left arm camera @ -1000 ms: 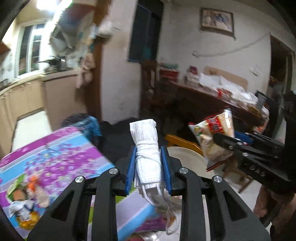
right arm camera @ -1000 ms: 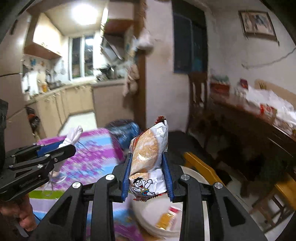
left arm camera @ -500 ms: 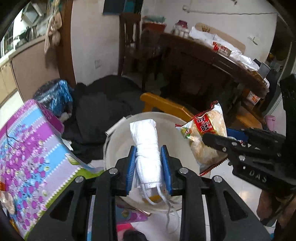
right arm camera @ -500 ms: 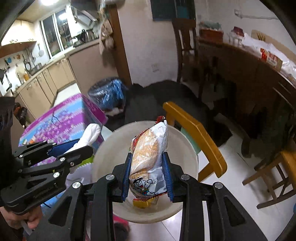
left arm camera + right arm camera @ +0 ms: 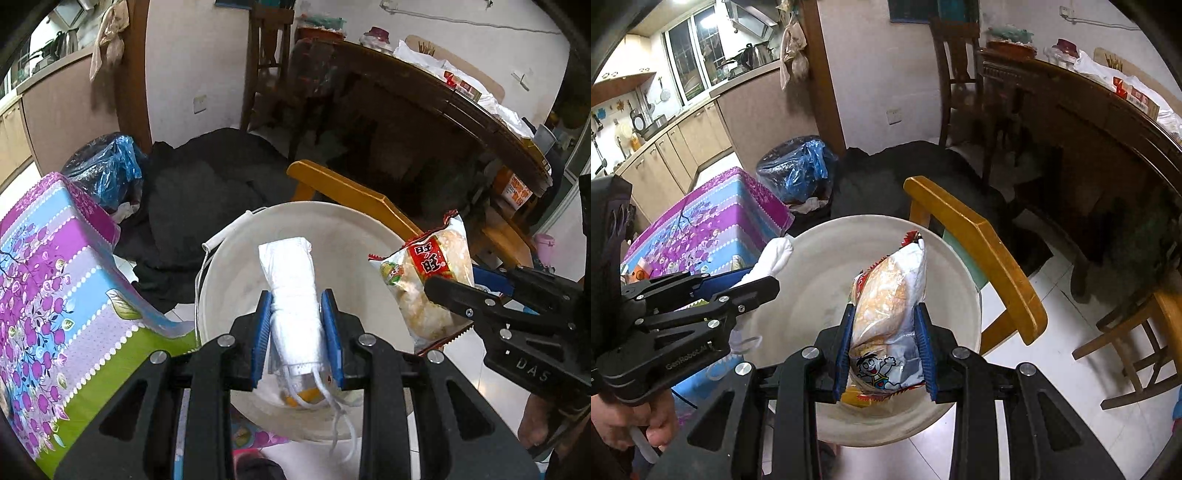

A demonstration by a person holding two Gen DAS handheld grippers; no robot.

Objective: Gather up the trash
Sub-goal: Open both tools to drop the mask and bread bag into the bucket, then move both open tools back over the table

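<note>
My left gripper (image 5: 295, 321) is shut on a rolled white face mask (image 5: 291, 291) whose ear loops dangle below. It hangs over the open white bucket (image 5: 229, 280). My right gripper (image 5: 885, 336) is shut on a snack bag (image 5: 886, 306) with a cartoon boy, also over the bucket (image 5: 812, 295). In the left wrist view the right gripper (image 5: 436, 291) holds the snack bag (image 5: 428, 280) at the bucket's right rim. In the right wrist view the left gripper (image 5: 764, 284) and the mask (image 5: 772, 258) sit at the bucket's left rim. Some yellow trash lies in the bucket.
A table with a purple and blue flowered cloth (image 5: 55, 295) stands left of the bucket. A yellow wooden chair (image 5: 975, 243) is right behind it. A blue-bagged bin (image 5: 794, 170) and dark cloth (image 5: 207, 192) lie beyond. A dark wooden table (image 5: 1089, 122) stands at the right.
Both grippers have tipped down and moved from above the table to over the white bucket, each keeping hold of its item.
</note>
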